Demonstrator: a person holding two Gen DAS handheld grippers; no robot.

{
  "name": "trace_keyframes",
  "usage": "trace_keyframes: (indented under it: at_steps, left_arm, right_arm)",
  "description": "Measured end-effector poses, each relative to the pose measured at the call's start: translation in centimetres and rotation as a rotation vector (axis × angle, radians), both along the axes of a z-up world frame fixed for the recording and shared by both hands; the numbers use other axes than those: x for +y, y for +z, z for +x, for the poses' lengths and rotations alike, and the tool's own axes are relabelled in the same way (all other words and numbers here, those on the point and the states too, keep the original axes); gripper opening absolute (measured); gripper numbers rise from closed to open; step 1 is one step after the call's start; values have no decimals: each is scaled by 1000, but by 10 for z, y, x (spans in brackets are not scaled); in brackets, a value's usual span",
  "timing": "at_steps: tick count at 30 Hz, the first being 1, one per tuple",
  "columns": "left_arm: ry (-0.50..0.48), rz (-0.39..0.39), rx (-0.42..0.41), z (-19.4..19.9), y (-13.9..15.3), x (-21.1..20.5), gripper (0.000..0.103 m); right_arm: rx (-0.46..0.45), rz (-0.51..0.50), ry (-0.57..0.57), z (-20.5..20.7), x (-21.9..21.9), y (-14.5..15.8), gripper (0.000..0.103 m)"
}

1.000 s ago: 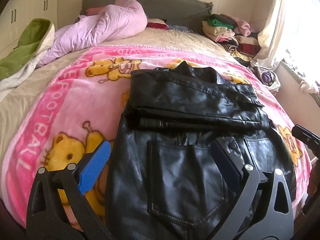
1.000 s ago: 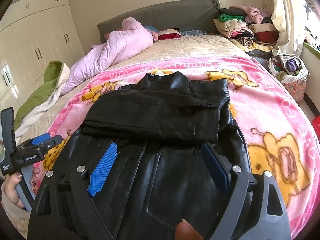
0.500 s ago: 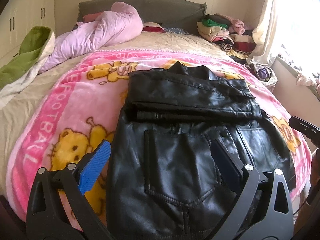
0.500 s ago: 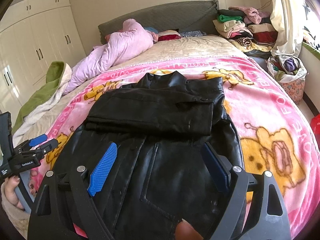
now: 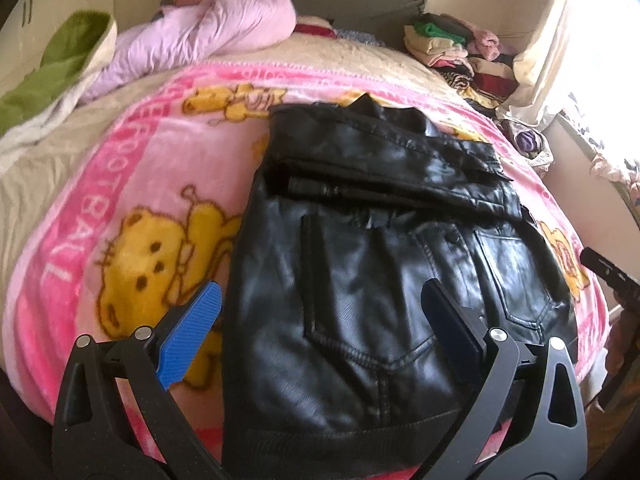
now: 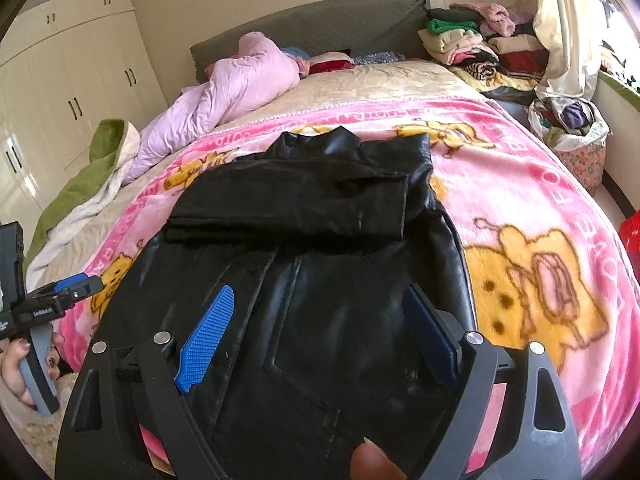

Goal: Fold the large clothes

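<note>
I see the black leather jacket point(image 5: 360, 264) lying flat near the foot edge of the bed, on the pink cartoon-print fleece blanket point(image 5: 120, 200), its sleeves folded across the chest into a band below the collar. My left gripper point(image 5: 320, 312) hovers over the jacket's left hem, jaws spread wide and holding nothing. My right gripper point(image 6: 320, 320) hangs over the right hem, jaws equally wide and empty. A crumpled lilac quilt point(image 6: 224, 96) lies toward the headboard; stacked folded clothes point(image 6: 476, 44) sit at the far right corner.
</note>
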State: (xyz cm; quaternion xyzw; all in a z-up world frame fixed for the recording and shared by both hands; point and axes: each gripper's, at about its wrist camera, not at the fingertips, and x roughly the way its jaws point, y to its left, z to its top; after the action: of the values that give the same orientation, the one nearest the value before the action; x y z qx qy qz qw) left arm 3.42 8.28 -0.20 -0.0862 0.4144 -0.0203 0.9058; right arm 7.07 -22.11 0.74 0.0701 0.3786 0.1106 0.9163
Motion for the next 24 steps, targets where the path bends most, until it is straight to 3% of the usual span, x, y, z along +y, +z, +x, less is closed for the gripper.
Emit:
trace_keyframes:
  at_steps: [13, 18, 24]
  left_arm:
    - [-8, 35, 159, -9, -33, 20, 94]
    - [-16, -47, 211, -9, -46, 36, 94]
    - [-60, -64, 261, -7, -55, 40, 94]
  right_arm:
    - [58, -17, -16, -22, -26, -22, 86]
    - [80, -11, -31, -30, -38, -29, 86]
    - [119, -7, -42, -39, -48, -39, 86]
